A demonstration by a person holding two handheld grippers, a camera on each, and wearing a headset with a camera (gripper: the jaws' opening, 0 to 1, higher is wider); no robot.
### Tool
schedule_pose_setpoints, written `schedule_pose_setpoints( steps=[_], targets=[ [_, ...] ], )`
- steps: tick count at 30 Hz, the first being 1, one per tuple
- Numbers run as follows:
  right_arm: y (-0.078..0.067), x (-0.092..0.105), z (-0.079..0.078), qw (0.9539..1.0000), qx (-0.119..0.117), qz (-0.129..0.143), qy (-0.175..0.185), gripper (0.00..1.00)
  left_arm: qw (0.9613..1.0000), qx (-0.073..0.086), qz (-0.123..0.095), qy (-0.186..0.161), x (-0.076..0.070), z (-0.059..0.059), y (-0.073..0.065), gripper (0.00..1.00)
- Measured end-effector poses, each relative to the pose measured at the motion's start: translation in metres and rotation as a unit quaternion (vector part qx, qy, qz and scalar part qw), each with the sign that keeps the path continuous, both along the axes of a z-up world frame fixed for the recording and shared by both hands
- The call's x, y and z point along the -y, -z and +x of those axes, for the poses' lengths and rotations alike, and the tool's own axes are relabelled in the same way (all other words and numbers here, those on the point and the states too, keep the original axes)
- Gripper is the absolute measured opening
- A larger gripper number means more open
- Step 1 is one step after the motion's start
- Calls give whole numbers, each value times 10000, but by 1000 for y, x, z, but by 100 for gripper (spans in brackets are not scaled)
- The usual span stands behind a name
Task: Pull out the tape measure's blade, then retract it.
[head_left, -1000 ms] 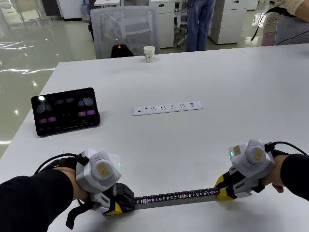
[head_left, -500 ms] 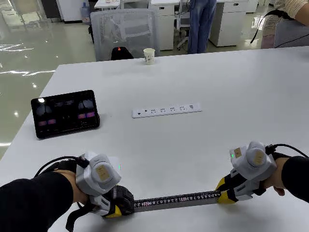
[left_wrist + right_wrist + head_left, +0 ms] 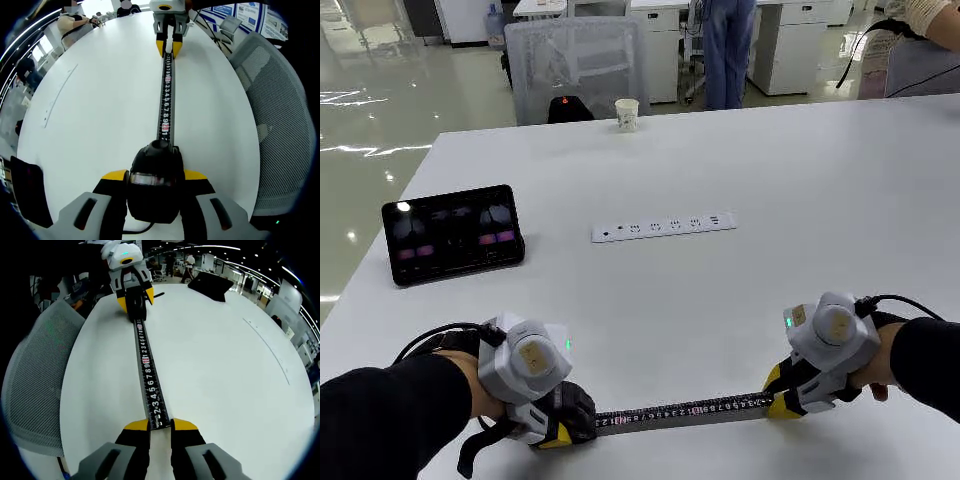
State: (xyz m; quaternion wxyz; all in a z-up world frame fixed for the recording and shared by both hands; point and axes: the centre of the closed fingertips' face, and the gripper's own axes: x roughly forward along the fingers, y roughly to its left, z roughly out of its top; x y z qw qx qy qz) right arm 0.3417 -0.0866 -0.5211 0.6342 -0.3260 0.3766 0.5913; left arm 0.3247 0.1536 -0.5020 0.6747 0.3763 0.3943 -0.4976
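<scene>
My left gripper has its jaws pressed against the two sides of the black case of the tape measure, holding it firmly. My right gripper has its jaws pinched together on the free end of the blade. The tape measure lies just above the counter, close to its near edge. The case is toward the near left corner and the blade end is off to the right.

The blade is drawn out between my two grippers. I judge the pull to be done or nearly done, so the return comes next. To do that well, I would hold the case steady and level. I would then walk the pinched end back toward the mouth of the case in a straight line, letting the spring take up slack slowly rather than releasing it to snap home. The blade should stay flat and low, without twist, so that it feeds in cleanly and does not buckle.

The blade's long axis runs left to right, roughly parallel to the counter's near edge. The printed face is up, and the numbers climb from my right jaws toward the case. The tip points to my right, and the mouth of the case faces it.

A tablet and a power strip sit farther back on the counter, well apart from the work.
</scene>
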Motion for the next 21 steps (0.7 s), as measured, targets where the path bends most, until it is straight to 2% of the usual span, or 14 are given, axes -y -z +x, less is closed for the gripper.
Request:
schedule_pose_setpoints(
  steps=[14, 18, 21],
  targets=[
    [1, 1, -1, 9998, 99, -120, -114, 12, 9999, -36, 39, 122, -1, -1, -1, 35],
    [0, 1, -2, 9997, 157, -139, -160, 13, 10000, -68, -7, -6, -3, 0, -4, 35],
    [0, 2, -1, 9997, 159, -207, -25, 13, 9997, -129, -117, -146, -5, -1, -9, 34]
  ],
)
